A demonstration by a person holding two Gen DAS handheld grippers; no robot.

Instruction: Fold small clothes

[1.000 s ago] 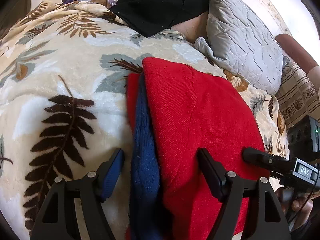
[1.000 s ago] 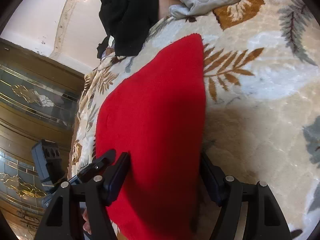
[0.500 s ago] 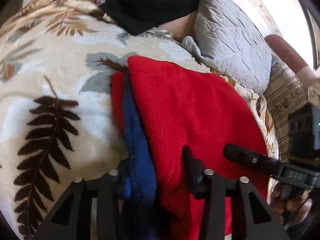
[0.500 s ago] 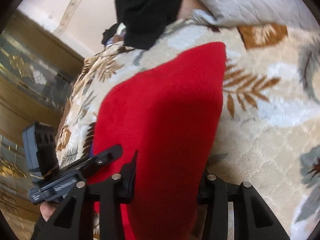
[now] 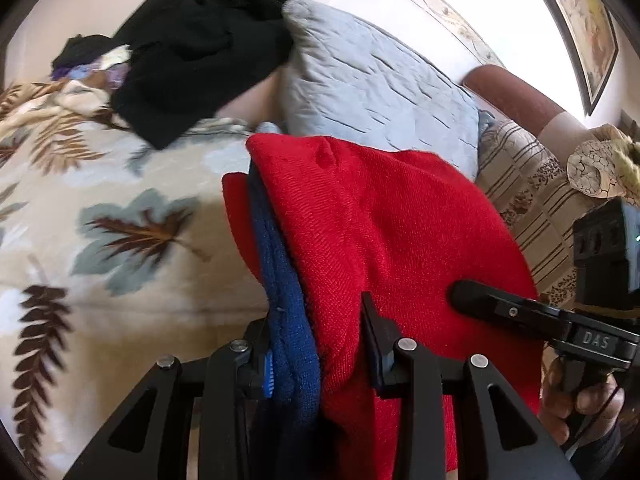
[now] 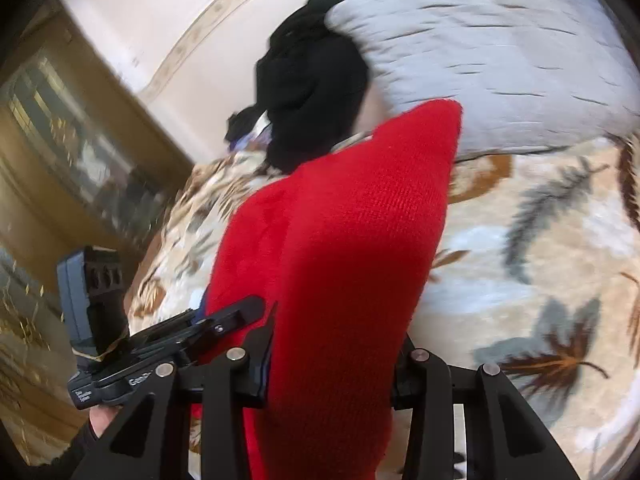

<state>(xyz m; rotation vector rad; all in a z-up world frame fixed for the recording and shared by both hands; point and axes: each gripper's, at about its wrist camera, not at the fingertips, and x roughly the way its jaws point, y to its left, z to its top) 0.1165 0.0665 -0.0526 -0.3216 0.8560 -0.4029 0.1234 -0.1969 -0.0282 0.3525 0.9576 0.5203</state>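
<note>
Since a second ago, both pairs of black fingers gone from spread wide to closed in on the cloth, and the near end of the red knitted garment [image 5: 392, 216] raised off the cream leaf-patterned blanket [image 5: 120, 216].

Left hand-held gripper [image 5: 316, 356] clenched on the garment's near left edge, where red knit and a dark blue knitted layer [image 5: 288, 300] bunch together between the fingers. Right hand-held gripper [image 6: 332, 364] clamped on the near right edge of the same red knit [image 6: 344, 248], cloth filling the gap between its fingers. Far end of the garment resting on the blanket [image 6: 540, 248], close to the grey quilted pillow [image 5: 372, 92]. Black crumpled clothing [image 5: 200, 44] heaped beyond, next to the pillow.

Both tools side by side, pointing along the garment toward the pillow, close enough for each to appear in the other's view. Bare fingers [image 5: 576, 396] wrapped round the right tool's handle; the left tool's hand only partly visible at the frame edge.
</note>
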